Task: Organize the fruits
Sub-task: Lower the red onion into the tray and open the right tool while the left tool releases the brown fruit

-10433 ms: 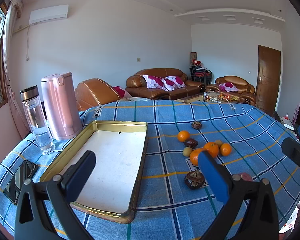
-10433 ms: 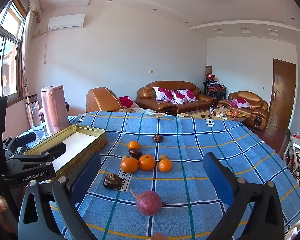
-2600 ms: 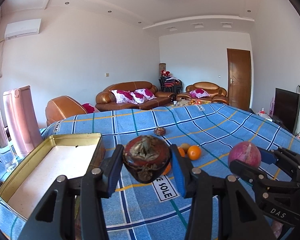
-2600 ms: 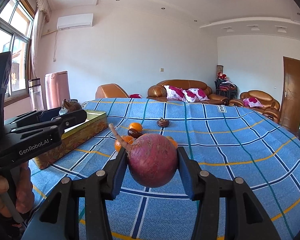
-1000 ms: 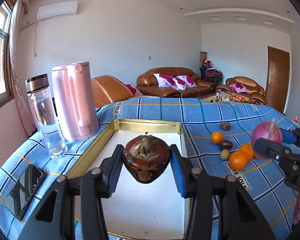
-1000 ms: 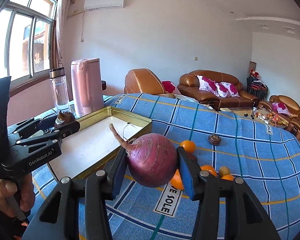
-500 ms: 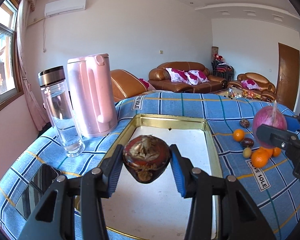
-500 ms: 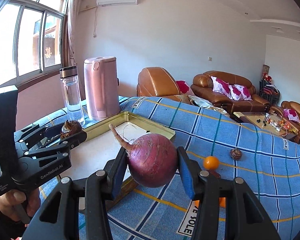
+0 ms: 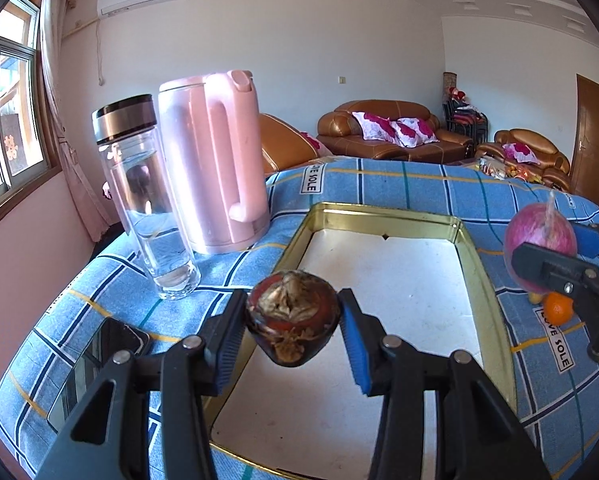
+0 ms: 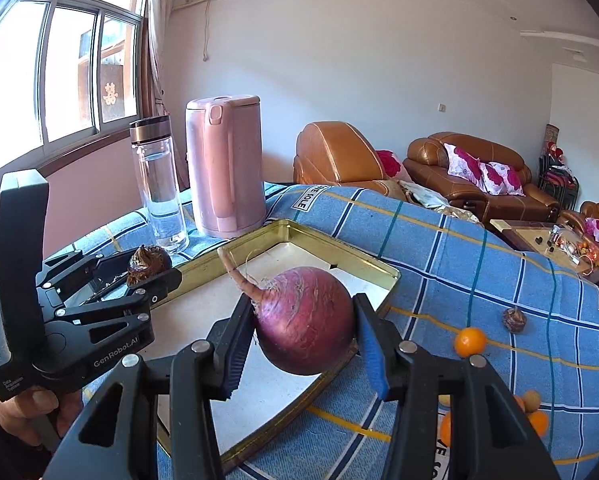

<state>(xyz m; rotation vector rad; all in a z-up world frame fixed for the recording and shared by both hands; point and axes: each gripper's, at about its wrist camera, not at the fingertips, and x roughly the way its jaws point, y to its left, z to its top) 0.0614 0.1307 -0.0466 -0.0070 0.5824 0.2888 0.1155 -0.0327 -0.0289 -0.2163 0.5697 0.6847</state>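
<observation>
Both jaws grip produce over the tray (image 9: 465,236): left a mangosteen (image 9: 292,317), right a turnip (image 10: 305,320)

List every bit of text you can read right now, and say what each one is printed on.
"GenRobot.AI": side of the left gripper.
"LOVE SOLE": white label on the blue tablecloth.
"SOLE": tablecloth label by the pink kettle.
Small white print on the left gripper's handle: too small to read.
Red character on the window: unclear.

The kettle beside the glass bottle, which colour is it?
Pink; the kettle shows best in the left wrist view.
</observation>
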